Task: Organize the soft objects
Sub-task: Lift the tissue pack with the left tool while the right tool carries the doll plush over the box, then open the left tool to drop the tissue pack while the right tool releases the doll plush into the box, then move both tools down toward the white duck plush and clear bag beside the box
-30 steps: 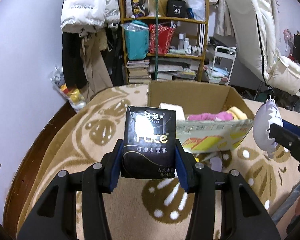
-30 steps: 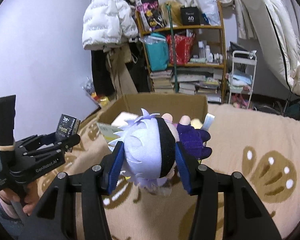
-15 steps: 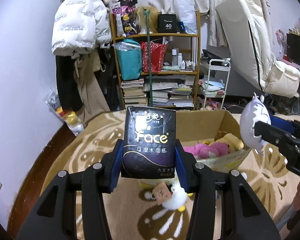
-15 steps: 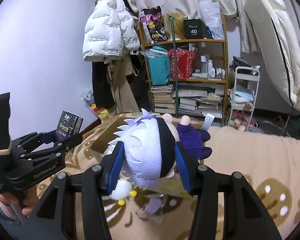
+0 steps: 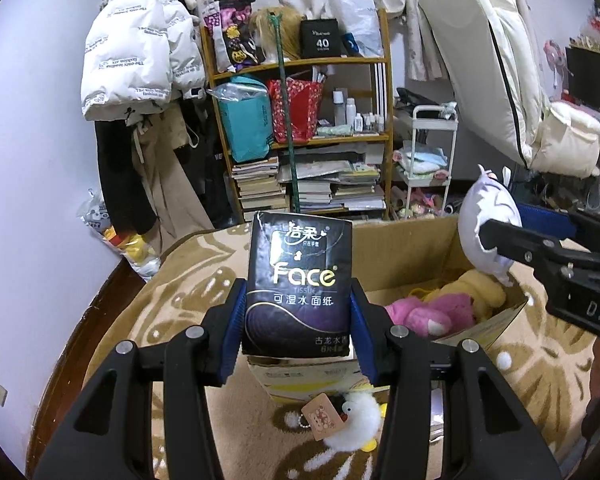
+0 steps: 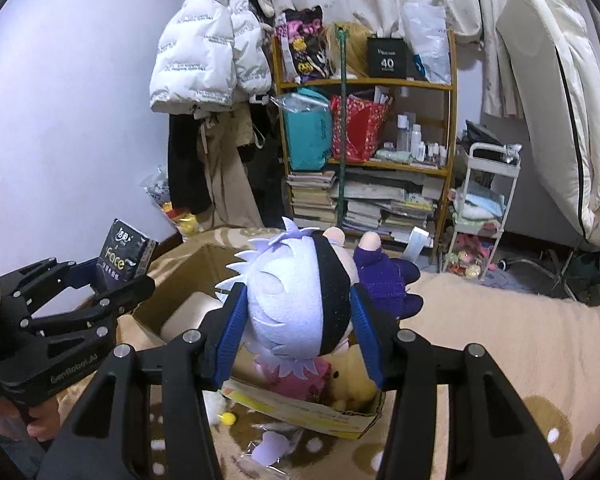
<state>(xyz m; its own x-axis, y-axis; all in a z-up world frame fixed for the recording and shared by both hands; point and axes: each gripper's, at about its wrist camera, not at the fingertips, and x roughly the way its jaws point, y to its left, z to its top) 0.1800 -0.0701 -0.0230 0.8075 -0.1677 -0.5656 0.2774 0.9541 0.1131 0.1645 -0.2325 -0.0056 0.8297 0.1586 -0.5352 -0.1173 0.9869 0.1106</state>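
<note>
While box (image 5: 412, 256) sits below, tissue pack (image 5: 300, 284) clamped between left gripper (image 5: 298, 322) pads.

Tissue pack (image 5: 300, 286) left of doll (image 6: 300, 304), both above box (image 5: 416, 256).

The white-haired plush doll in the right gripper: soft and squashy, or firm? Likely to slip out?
Probably squashy: the plush doll bulges round between the blue fingers. Likely light for its size, since its purple body sticks out beyond the grip without drooping. Its fuzzy fabric should resist slipping, though a round, yielding head could work loose.
</note>
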